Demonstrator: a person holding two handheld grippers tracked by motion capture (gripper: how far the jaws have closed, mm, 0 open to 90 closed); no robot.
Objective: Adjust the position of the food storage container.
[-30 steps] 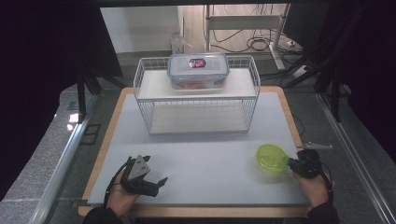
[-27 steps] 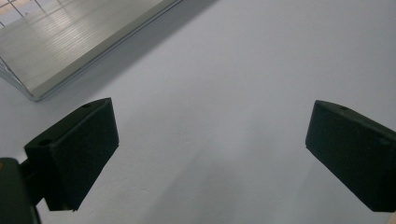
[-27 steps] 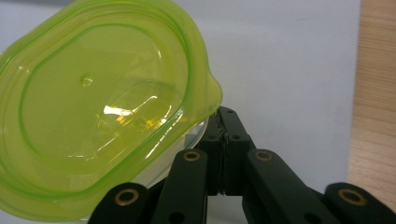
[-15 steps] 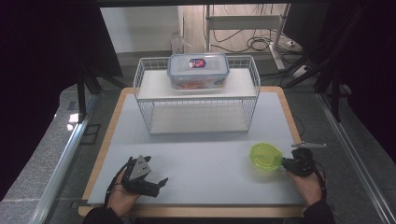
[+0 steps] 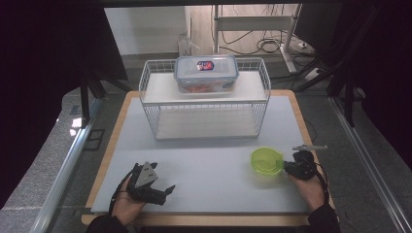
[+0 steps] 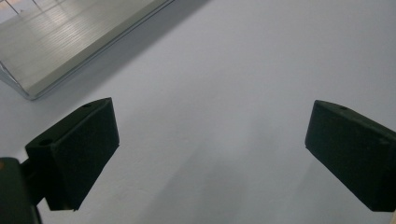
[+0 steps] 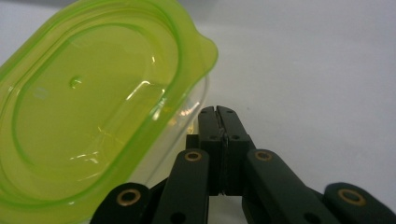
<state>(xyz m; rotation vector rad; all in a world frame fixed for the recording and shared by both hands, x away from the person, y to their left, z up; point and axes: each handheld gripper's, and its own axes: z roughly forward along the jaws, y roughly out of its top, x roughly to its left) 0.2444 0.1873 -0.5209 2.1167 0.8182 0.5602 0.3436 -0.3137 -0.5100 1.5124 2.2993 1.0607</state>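
The translucent lime-green plastic container with its lid (image 5: 266,161) sits on the desk (image 5: 214,189) at about 4 o'clock from the middle, touching or just beside your right gripper (image 5: 291,168). In the right gripper view that gripper's jaws are pressed fully together, holding nothing, beside the container's clear wall under the lid's lip. Your left gripper (image 5: 163,191) rests at about 7 o'clock, jaws spread wide and empty. At 12 o'clock a white wire shelf rack (image 5: 204,104) carries a clear lidded food box (image 5: 206,73)
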